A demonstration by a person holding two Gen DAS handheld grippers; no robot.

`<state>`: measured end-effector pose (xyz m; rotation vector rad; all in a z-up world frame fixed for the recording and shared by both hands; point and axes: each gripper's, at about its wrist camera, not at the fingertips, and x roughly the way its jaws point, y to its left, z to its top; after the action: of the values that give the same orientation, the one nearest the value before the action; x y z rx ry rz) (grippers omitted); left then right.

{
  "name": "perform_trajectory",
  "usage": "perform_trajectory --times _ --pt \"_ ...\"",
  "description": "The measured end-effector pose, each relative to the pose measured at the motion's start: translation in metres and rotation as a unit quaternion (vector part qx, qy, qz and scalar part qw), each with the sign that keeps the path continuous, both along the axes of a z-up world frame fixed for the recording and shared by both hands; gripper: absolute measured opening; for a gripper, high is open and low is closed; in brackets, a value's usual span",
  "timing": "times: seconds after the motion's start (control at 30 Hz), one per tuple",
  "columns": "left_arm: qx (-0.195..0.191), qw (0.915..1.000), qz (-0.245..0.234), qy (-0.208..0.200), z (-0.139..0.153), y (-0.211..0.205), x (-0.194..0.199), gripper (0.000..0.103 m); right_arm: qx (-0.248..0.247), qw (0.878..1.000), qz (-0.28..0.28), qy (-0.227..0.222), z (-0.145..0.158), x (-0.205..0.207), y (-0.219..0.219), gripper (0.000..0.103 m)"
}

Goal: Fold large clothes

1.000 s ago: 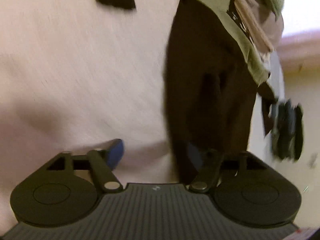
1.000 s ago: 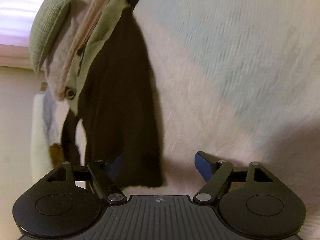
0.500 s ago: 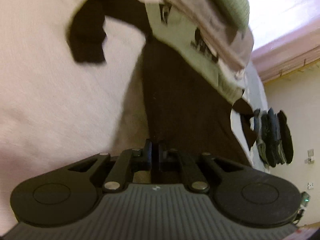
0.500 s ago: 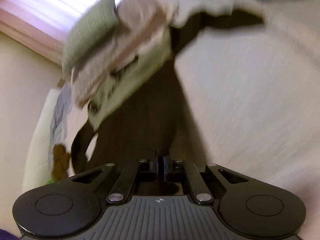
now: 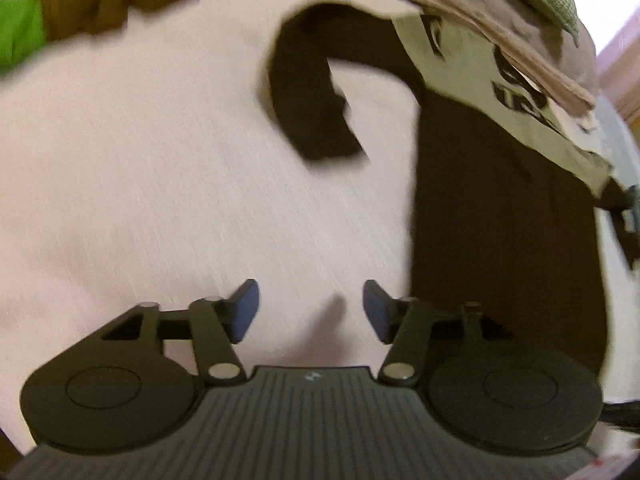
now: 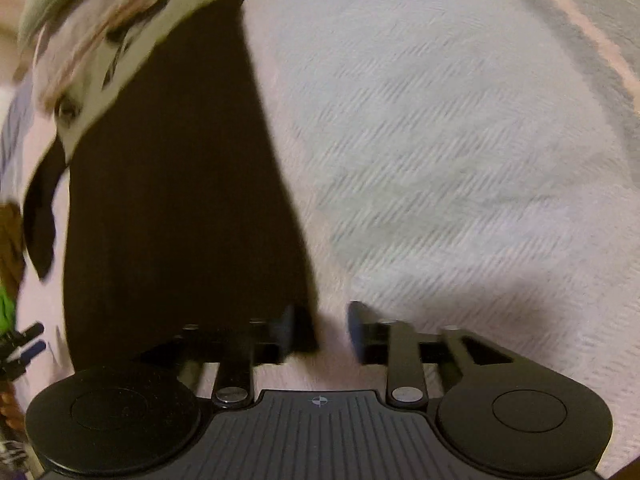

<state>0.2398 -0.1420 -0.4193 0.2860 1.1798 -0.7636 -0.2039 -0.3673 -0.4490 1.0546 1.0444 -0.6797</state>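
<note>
- The dark garment (image 5: 500, 220) runs up under a pile of folded clothes (image 5: 500, 20), so its top is hidden.
- The pile is cut off by the top edge.
- A green and brown thing (image 5: 60, 12) in the corner is too blurry to tell.
- The right view is smeared.

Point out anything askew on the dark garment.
The dark garment's sleeve curls back in a hook on the pale bedcover instead of lying straight, and lighter clothes are piled over its top end.
</note>
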Motion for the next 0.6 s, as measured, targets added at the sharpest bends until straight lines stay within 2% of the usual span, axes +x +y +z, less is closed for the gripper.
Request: perform_trajectory --times 0.07,0.17,0.2,0.23,0.27,0.3,0.33,0.37,0.43,0.53,0.6 --pt "-0.008 0.9996 0.0 -0.026 -0.005 -0.017 0.026 0.067 -0.004 1.0 -0.027 -0.003 0.007 0.001 -0.011 0.033" --pt "-0.013 0.9995 0.015 -0.026 -0.023 -0.043 0.064 0.067 -0.011 0.998 -0.069 0.006 0.013 0.006 -0.02 0.033" --pt "-0.011 0.9994 0.025 -0.024 -0.031 -0.05 0.075 0.064 -0.014 0.997 -0.08 0.007 0.016 0.009 -0.021 0.033" --pt "-0.005 0.9992 0.035 -0.018 -0.04 -0.056 0.086 0.056 -0.016 0.996 -0.088 0.006 0.018 0.009 -0.022 0.033" --pt "-0.003 0.9991 0.042 -0.007 -0.042 -0.056 0.097 0.021 -0.019 0.995 -0.093 0.005 0.023 0.011 -0.024 0.033" --pt "-0.009 0.9993 0.035 0.01 -0.04 -0.053 0.109 0.003 -0.023 0.995 -0.094 0.005 0.024 0.014 -0.025 0.033" --pt "-0.013 0.9993 0.029 0.021 -0.034 -0.053 0.119 0.001 -0.029 0.995 -0.093 0.007 0.027 0.017 -0.025 0.033" --pt "-0.019 0.9996 0.018 0.011 -0.023 -0.056 0.13 0.001 -0.034 0.995 -0.093 0.011 0.028 0.019 -0.027 0.033" --pt "-0.03 0.9987 -0.003 -0.041 0.007 -0.056 0.158 0.001 -0.041 0.994 -0.097 0.017 0.026 0.028 -0.035 0.033" --pt "-0.024 0.9937 0.034 -0.104 0.047 -0.046 0.222 0.001 -0.044 0.992 -0.116 0.02 0.023 0.036 -0.041 0.033" --pt "0.016 0.9866 0.062 -0.15 0.056 -0.041 0.265 0.005 -0.045 0.991 -0.125 0.02 0.017 0.046 -0.05 0.033"
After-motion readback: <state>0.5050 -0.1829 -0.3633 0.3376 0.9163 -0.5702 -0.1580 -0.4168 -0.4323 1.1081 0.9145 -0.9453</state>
